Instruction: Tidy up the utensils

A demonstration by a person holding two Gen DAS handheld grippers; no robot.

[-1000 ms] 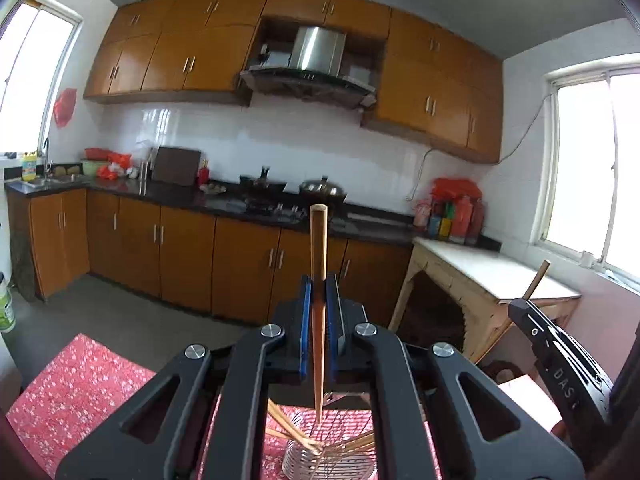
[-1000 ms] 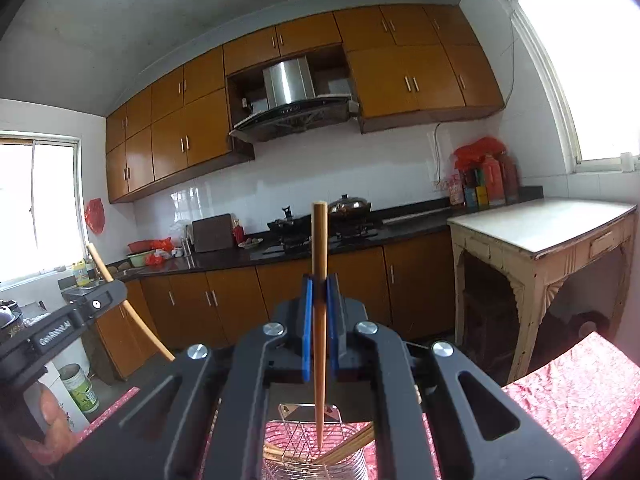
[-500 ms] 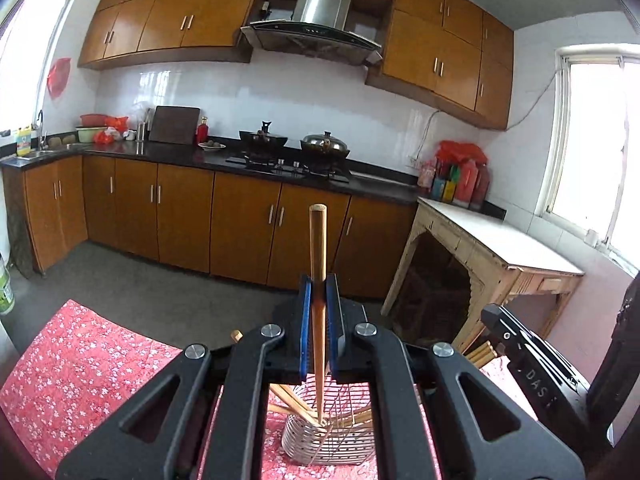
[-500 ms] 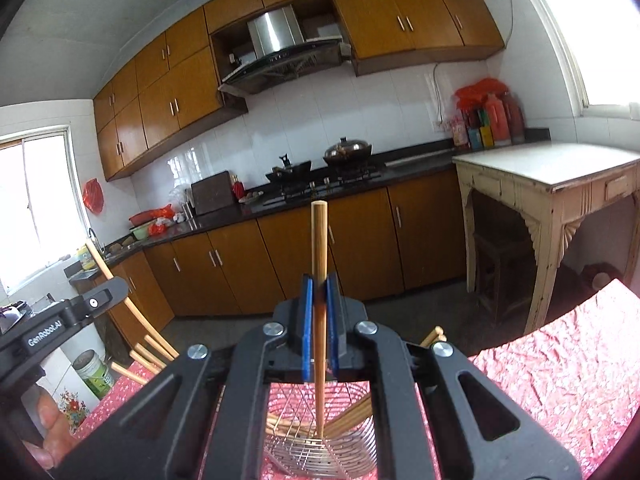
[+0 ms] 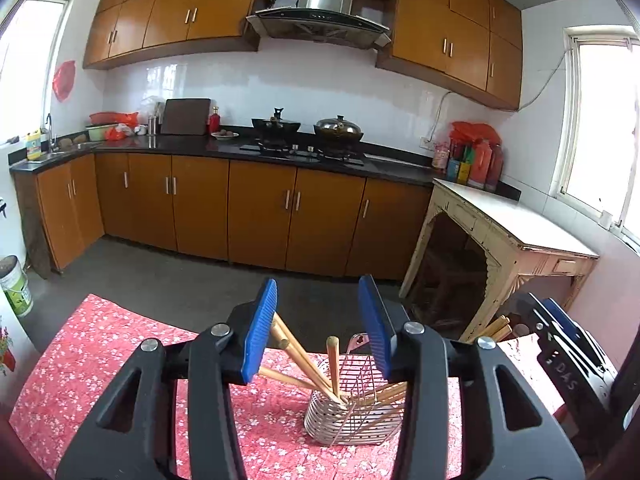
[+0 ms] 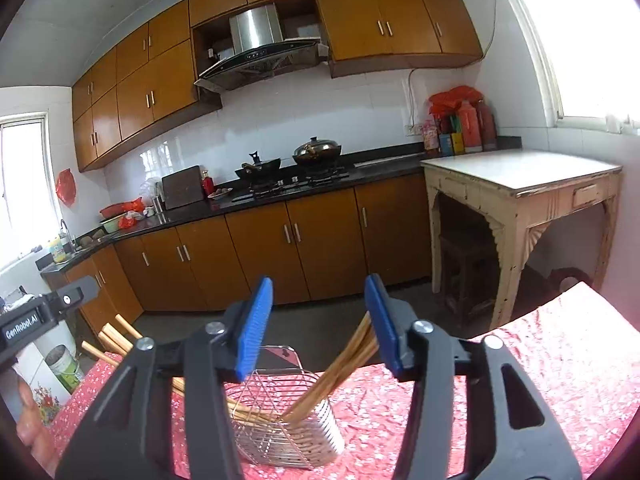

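Observation:
A wire utensil basket (image 5: pixel 352 412) stands on the red floral tablecloth (image 5: pixel 100 360) with several wooden chopsticks (image 5: pixel 333 364) leaning in it. My left gripper (image 5: pixel 319 304) hovers just above and before it; its jaws are opening and the blue pads press on nothing. In the right wrist view the same basket (image 6: pixel 280 428) holds chopsticks (image 6: pixel 340 372) that lean toward the right pad. My right gripper (image 6: pixel 319 304) is above it, jaws opening, nothing clamped. Each gripper shows in the other's view: the right gripper (image 5: pixel 568 344), the left gripper (image 6: pixel 48 312).
A cream side table (image 5: pixel 512 224) stands beyond the cloth on the right. Brown cabinets and a black counter (image 5: pixel 280 152) with pots line the far wall. A bucket (image 5: pixel 14 284) sits on the floor at left. A hand (image 6: pixel 32 432) shows at the lower left.
Both grippers held one upright chopstick each; both jaws have parted and the chopsticks now stand in the basket. Both views have tipped downward, showing more of the basket and cloth.

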